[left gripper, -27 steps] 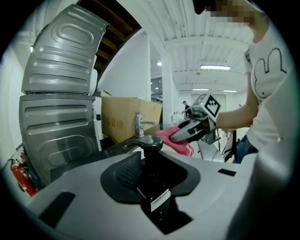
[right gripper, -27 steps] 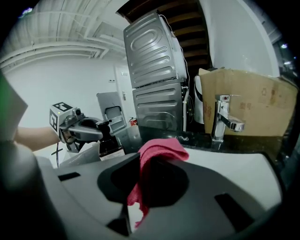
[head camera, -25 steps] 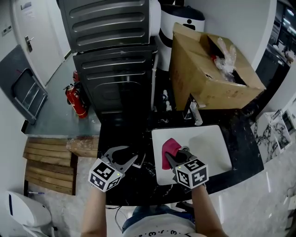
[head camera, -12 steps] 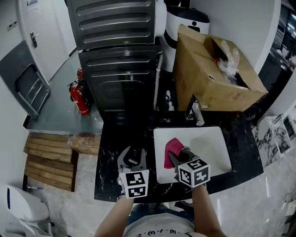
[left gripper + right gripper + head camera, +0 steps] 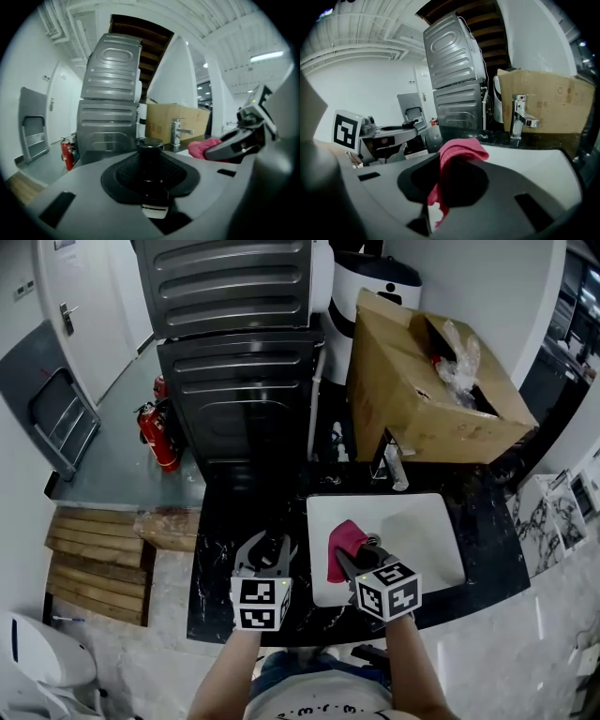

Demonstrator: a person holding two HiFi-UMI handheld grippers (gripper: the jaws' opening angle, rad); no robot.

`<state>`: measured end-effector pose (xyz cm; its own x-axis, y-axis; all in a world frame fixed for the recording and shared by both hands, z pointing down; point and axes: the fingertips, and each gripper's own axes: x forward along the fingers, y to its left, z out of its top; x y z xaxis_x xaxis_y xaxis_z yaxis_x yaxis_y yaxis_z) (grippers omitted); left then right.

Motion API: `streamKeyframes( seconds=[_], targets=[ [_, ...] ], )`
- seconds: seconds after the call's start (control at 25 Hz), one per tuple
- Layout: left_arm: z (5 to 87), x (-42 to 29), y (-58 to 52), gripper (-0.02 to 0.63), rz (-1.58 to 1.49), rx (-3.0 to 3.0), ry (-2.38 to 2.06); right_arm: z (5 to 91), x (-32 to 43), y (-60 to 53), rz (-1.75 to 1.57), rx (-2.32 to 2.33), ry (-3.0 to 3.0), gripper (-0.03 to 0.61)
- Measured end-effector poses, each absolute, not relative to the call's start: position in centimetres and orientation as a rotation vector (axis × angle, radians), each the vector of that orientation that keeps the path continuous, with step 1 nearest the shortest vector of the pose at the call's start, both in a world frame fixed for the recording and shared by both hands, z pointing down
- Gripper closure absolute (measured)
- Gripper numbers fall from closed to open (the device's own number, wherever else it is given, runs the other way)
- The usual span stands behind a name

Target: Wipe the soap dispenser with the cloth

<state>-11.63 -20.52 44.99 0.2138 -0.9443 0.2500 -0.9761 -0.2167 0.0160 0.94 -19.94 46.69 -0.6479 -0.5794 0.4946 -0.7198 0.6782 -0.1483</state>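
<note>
Left gripper [image 5: 266, 549] jaws just closing, now pinching black dispenser [image 5: 151, 164], 9 o'clock of sink [image 5: 427, 531]. Right gripper [image 5: 354, 563] clamped on pink cloth [image 5: 459, 152], at dispenser's 3 o'clock. Step: lining up wipe. Next, likely: cloth onto dispenser, rub.

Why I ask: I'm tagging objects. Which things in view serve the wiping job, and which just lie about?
Job in hand:
dispenser
cloth

Lying about:
box
tap
extinguisher
sink
</note>
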Motion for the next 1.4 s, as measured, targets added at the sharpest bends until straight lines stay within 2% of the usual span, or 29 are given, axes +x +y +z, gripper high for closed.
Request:
streamKeyframes(
  seconds=[0.24,0.36,0.52,0.64,0.8,1.0,1.12,1.28,1.4],
  targets=[
    [44.5,-11.0,-18.0,0.505,0.208,2.791,-1.282,46.9,-0.3,-19.5,0.465,0.981,-2.488,0.529],
    [44.4,-11.8,-17.3,0.502,0.278,2.881,-1.121,47.0,-1.1,-18.9,0.455,0.953,-2.493,0.529],
    [44.6,-13.1,-17.5,0.466,0.434,2.875,-1.202,47.2,-1.3,-18.5,0.449,0.946,-2.489,0.529],
    [44.6,-13.6,-17.5,0.442,0.417,2.796,-1.328,47.2,-1.0,-18.4,0.452,0.957,-2.485,0.529],
    [44.7,-13.7,-17.6,0.443,0.302,2.628,-1.534,47.1,-0.8,-18.4,0.453,0.967,-2.488,0.529],
    [44.8,-13.9,-18.3,0.446,0.31,2.424,-1.751,46.6,-1.3,-18.1,0.438,0.953,-2.501,0.529],
    [44.9,-13.7,-18.6,0.5,0.318,2.352,-1.791,46.5,-1.4,-17.9,0.429,0.945,-2.504,0.529],
    [44.6,-13.7,-18.6,0.502,0.19,2.346,-1.763,46.3,-1.4,-17.8,0.425,0.949,-2.508,0.529],
    [44.2,-14.0,-18.5,0.502,-0.055,2.32,-1.665,46.1,-1.4,-17.9,0.419,0.95,-2.511,0.529]
  ],
)
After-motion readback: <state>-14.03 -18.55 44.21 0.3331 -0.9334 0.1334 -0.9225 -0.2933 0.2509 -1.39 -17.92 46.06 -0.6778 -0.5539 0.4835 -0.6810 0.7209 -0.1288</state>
